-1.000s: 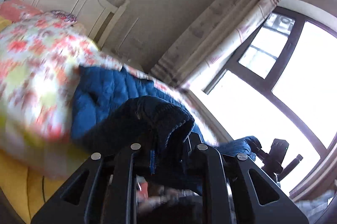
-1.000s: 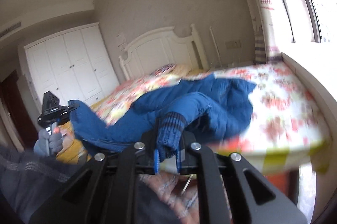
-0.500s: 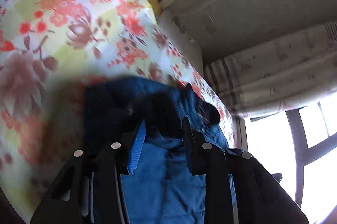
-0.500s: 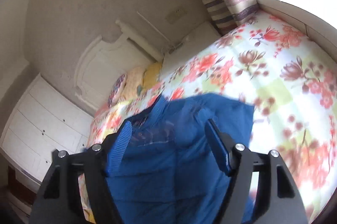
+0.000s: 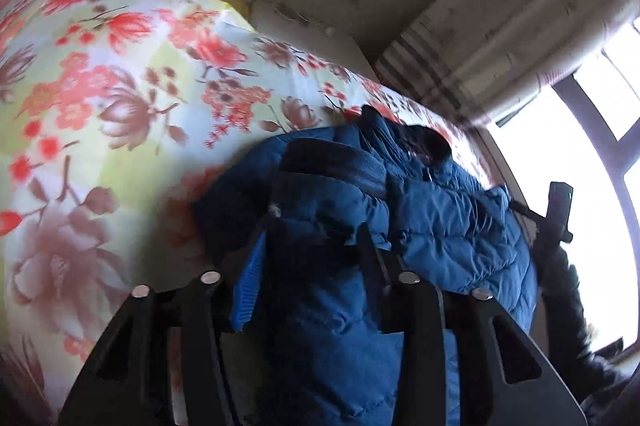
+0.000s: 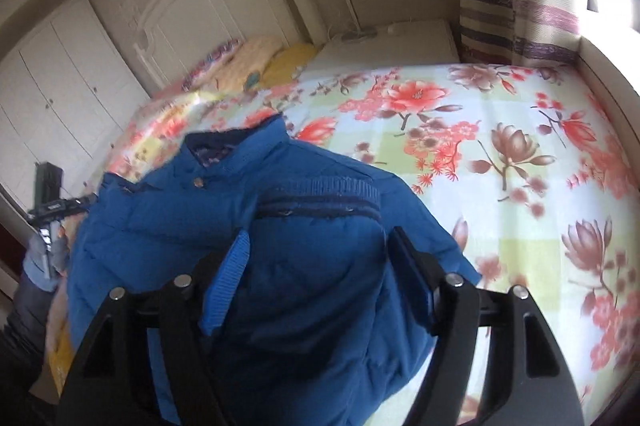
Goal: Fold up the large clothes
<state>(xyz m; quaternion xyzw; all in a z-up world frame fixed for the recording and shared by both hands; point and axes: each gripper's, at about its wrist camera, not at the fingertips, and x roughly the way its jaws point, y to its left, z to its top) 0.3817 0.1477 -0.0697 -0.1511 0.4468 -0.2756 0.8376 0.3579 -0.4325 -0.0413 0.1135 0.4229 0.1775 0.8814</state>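
A bed (image 6: 520,153) covered by a floral sheet of red and brown blossoms carries a blue padded jacket (image 6: 304,266) (image 5: 352,306) bunched on its near left part, while pillows (image 6: 260,59) lie at the far end against the white headboard (image 6: 208,5).

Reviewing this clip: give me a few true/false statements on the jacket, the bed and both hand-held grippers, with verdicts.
1. The blue jacket lies on the floral bedspread. True.
2. The right hand-held gripper is clamped on a sleeve cuff. False: its jaws stand open above the jacket.
3. The left hand-held gripper is open. True.
4. The jacket is red. False: it is blue with dark knit trim.
5. A white headboard stands at the bed's far end. True.
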